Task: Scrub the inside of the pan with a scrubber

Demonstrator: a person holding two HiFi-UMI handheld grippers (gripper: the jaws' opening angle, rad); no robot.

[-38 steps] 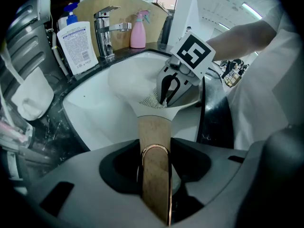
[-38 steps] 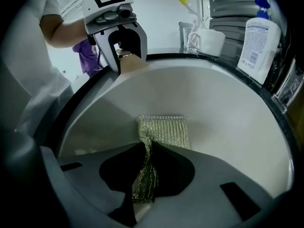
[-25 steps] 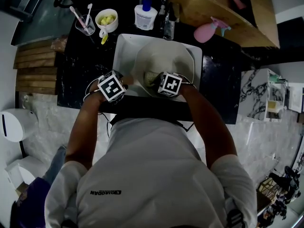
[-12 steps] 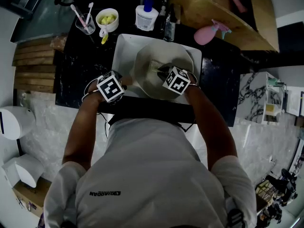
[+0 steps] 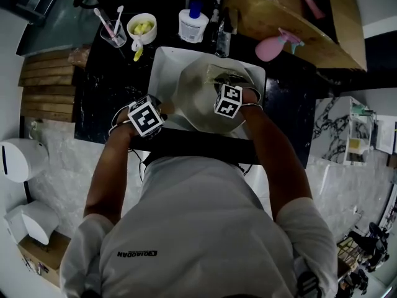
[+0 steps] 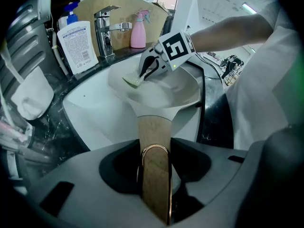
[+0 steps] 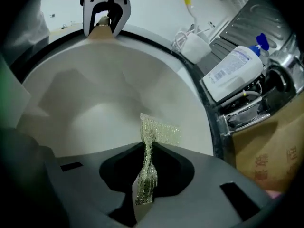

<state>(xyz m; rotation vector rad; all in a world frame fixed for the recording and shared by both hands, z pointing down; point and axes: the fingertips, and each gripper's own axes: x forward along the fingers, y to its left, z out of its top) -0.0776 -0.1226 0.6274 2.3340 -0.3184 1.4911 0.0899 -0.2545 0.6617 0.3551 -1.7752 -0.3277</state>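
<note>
A cream pan (image 5: 201, 95) lies in the white sink (image 5: 162, 61), its wooden handle (image 6: 154, 137) pointing toward me. My left gripper (image 6: 154, 172) is shut on that handle at the near rim and stays still. My right gripper (image 7: 146, 184) is shut on a yellow-green mesh scrubber (image 7: 152, 137), which presses on the pan's inner wall (image 7: 95, 113) at the far side. In the left gripper view the right gripper (image 6: 148, 72) leans down into the pan with the scrubber (image 6: 134, 81) under its tips. The right gripper view shows the left gripper (image 7: 105, 20) clamped on the handle across the pan.
On the black counter behind the sink stand a white soap bottle (image 5: 191, 22), a chrome tap (image 6: 105, 30), a pink spray bottle (image 5: 273, 45), a cup with toothbrushes (image 5: 113, 33) and a white mug (image 5: 141, 27). A cardboard box (image 5: 291, 17) sits at the back right.
My right gripper has carried the scrubber across the pan from its near middle to its far side and rolled as it went. The left gripper and the handle have not moved.
</note>
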